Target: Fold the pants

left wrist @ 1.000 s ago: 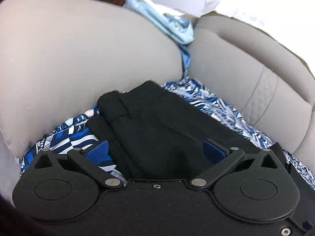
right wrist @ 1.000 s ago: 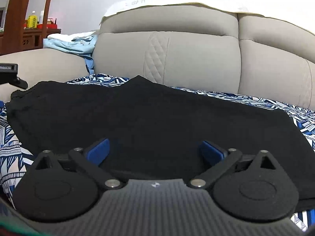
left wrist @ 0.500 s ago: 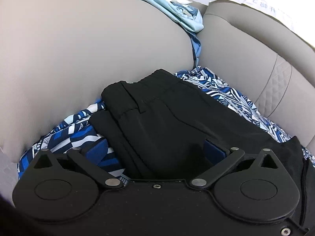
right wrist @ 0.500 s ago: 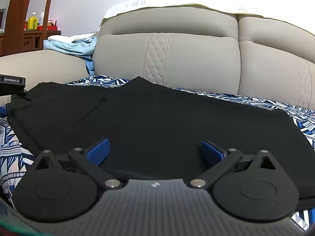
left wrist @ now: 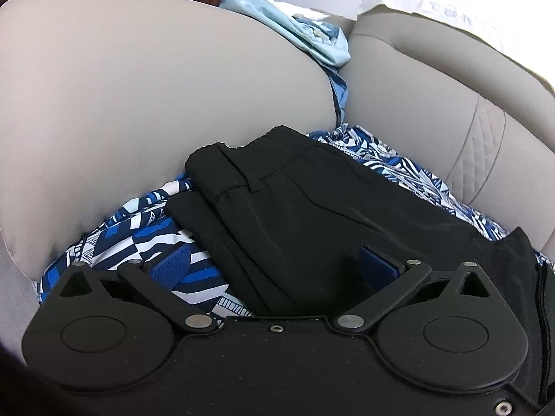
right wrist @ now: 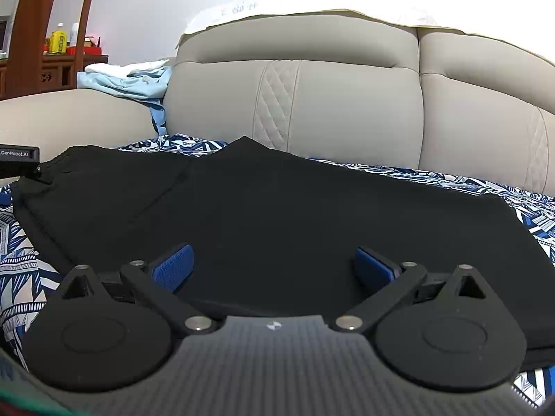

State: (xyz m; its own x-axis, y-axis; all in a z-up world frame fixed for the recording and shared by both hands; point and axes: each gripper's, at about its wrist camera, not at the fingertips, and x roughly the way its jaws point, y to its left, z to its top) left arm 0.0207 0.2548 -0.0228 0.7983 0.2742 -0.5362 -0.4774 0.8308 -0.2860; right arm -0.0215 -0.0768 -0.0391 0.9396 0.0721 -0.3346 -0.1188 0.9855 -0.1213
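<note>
Left gripper tilted up slightly; both fingers wide, pants lying between, ungripped.

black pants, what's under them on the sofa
The black pants lie on a blue-and-white patterned cloth spread over the beige sofa. Whatever lies directly under the pants is covered.

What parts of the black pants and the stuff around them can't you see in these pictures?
- Pants near edge, right wrist view: hidden behind the right gripper.
- Pants' far end, left wrist view: cut off by the frame edge beside the left gripper.
- Paper writing on the sofa top: too blurred to read.
</note>
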